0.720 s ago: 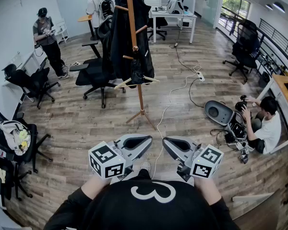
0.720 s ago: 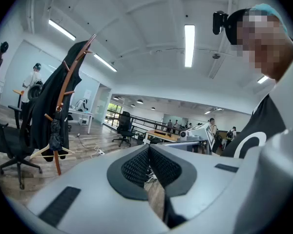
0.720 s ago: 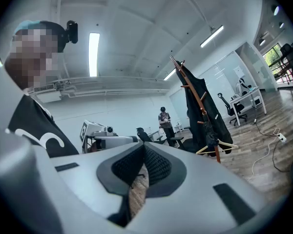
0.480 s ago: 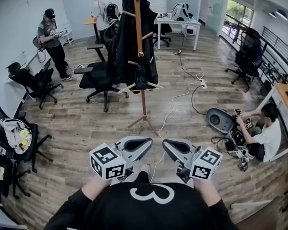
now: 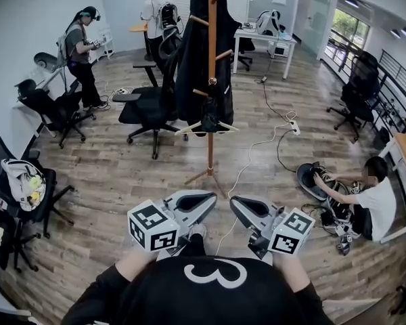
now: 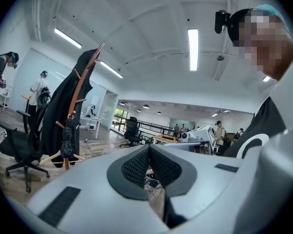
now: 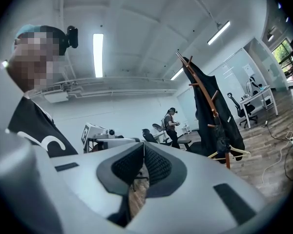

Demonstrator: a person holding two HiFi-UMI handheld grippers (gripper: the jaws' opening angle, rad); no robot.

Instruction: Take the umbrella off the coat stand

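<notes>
Since each set of jaws reads best from its own camera: left gripper (image 6: pixel 149 146) is fully closed, pads meeting at the tip, nothing between them; right gripper (image 7: pixel 143 145) same, closed and empty. Head view has the two side by side, low, just ahead of the person's chest, well apart from the coat stand (image 5: pixel 211 80) out in the middle of the wooden floor (image 5: pixel 122 175). Umbrella (image 5: pixel 214 108) is folded, dark, hanging tight against the stand's pole, just above a wooden hanger (image 5: pixel 189 127), with a black coat (image 5: pixel 189 59) draped on the stand's left side. Only the head view shows the stand's feet and the white cable (image 5: pixel 247 164) running past them; the gripper views show the stand's top and the ceiling lights (image 6: pixel 193 48) instead.
</notes>
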